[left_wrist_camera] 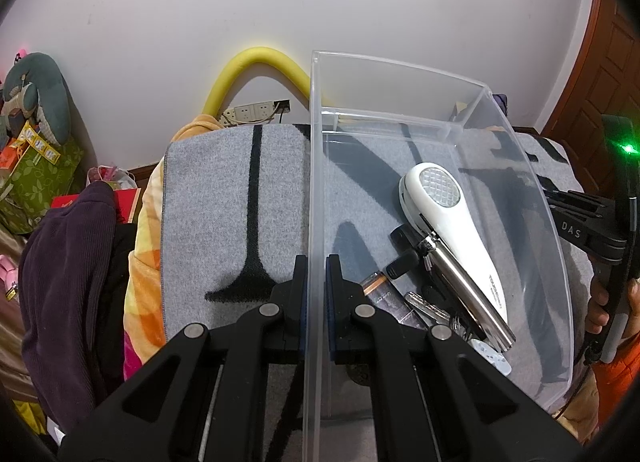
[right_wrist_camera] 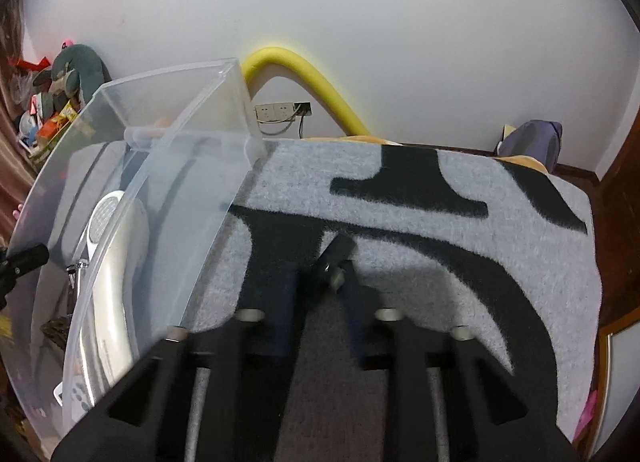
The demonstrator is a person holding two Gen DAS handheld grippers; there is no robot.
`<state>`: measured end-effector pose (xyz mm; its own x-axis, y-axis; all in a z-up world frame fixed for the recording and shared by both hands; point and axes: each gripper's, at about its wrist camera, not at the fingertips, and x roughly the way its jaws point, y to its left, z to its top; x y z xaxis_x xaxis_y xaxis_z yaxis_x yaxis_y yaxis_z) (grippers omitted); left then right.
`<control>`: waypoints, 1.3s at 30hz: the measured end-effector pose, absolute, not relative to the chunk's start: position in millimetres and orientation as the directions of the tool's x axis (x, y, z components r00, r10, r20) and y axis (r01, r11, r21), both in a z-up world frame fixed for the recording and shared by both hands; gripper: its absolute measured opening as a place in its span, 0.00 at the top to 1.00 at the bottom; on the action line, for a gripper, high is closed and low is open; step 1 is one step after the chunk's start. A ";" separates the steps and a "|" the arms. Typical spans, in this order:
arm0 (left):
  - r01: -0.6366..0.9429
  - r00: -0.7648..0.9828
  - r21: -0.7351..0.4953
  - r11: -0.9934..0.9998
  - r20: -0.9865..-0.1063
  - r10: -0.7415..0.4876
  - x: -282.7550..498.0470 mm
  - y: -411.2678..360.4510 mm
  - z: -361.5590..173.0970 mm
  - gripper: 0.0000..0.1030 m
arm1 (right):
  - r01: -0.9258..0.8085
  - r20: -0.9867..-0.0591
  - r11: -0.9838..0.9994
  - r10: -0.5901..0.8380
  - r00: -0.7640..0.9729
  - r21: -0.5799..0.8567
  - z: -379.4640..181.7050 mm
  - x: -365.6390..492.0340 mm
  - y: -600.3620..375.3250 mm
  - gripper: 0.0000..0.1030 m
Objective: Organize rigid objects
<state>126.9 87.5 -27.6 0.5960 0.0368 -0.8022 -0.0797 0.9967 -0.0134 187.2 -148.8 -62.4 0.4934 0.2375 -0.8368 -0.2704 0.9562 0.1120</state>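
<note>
The jaws of the left gripper (left_wrist_camera: 316, 282) are closed on the left wall of the clear plastic bin (left_wrist_camera: 314, 166), one pad on each side. I think this grip holds the bin steady while the other hand brings things to it.

The jaws of the right gripper (right_wrist_camera: 320, 282) stand a little apart in the blurred picture, with a small dark object (right_wrist_camera: 335, 258) between the fingers. It has a pale end, and it seems to be pinched, lying on or just above the grey and black blanket (right_wrist_camera: 440, 262). It is just to the right of the bin, outside it.

Inside the bin lie a white handheld device with a chrome part (left_wrist_camera: 452, 230), some keys (left_wrist_camera: 428, 308) and small black pieces (left_wrist_camera: 404, 264). The dark object probably belongs with them next.
</note>
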 end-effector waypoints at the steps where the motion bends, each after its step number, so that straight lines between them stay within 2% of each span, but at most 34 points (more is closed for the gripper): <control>1: -0.080 0.596 -0.015 0.997 -0.802 0.036 126.9 87.8 -27.5 0.95 | -0.268 -0.836 0.957 0.238 0.495 0.113 -61.6 187.5 -149.3 0.92; 11: -0.079 0.596 -0.017 0.997 -0.802 0.034 127.0 88.4 -27.7 0.95 | -0.289 -0.788 0.951 0.261 0.557 0.110 -31.0 171.4 -150.6 0.93; 24: -0.080 0.597 -0.018 0.997 -0.802 0.033 126.9 88.4 -27.6 0.95 | -0.432 -0.673 0.888 0.417 0.611 0.158 27.5 137.4 -118.5 0.93; 30: -0.079 0.598 -0.022 0.997 -0.801 0.030 127.5 88.2 -27.7 0.95 | -0.531 -0.694 0.832 0.477 0.539 0.160 18.9 125.5 -76.7 0.93; 39: -0.076 0.602 -0.032 0.997 -0.798 0.021 127.4 89.7 -27.7 0.95 | -0.609 -0.750 0.778 0.494 0.440 0.155 -11.0 115.8 -33.3 0.93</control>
<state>127.4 89.7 -27.7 0.6019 0.0207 -0.7983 -0.0763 0.9966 -0.0317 115.8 -33.3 -11.0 0.4395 0.4939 -0.7502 -0.6095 0.7775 0.1548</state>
